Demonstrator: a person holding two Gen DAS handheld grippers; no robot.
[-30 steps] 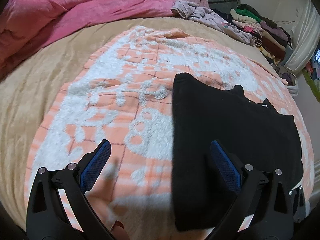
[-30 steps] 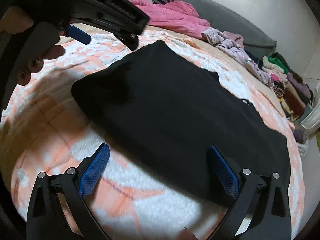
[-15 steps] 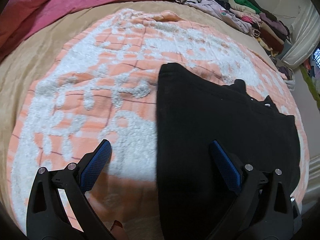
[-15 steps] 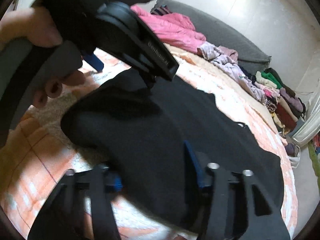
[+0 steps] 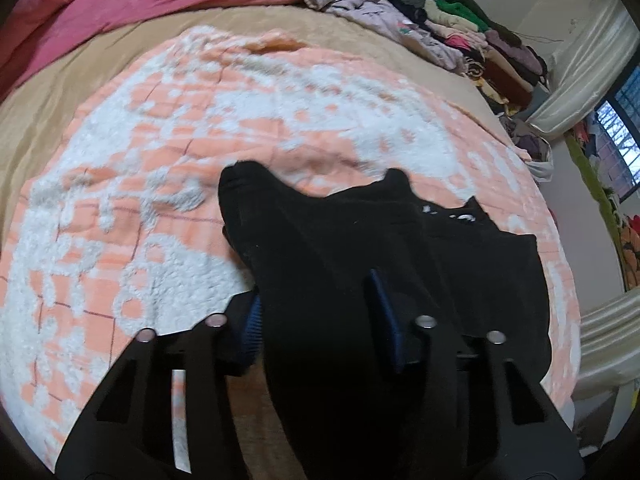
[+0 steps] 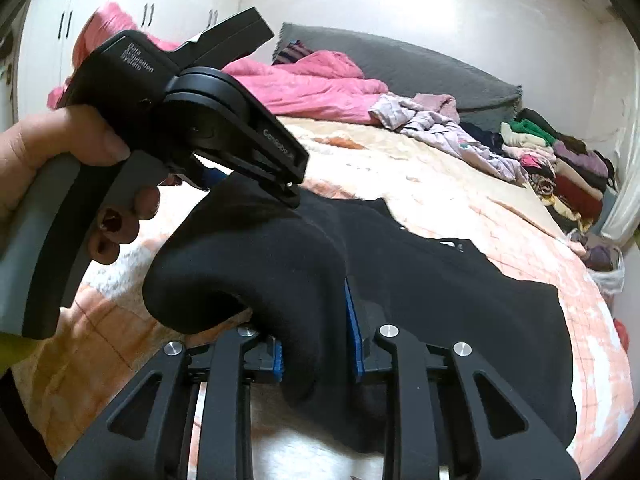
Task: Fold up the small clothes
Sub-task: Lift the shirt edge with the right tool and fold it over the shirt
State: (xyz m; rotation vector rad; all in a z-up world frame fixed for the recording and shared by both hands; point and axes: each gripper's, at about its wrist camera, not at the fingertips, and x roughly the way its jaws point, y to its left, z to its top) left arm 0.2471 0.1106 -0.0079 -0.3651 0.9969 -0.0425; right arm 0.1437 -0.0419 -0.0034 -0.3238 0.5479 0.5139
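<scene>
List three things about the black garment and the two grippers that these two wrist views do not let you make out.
- Left wrist view: black garment covers the left gripper pads, closing on it.
- Right wrist view: right gripper, also closing; fabric hides the pad faces.
- Both views: garment's type and white marking, too small.

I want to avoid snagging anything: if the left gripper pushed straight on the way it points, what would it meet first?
The black garment itself: the left gripper is closing on its near edge, and the cloth stretches ahead. Beyond it probably lies the peach-and-white blanket, though depth is unclear.
</scene>
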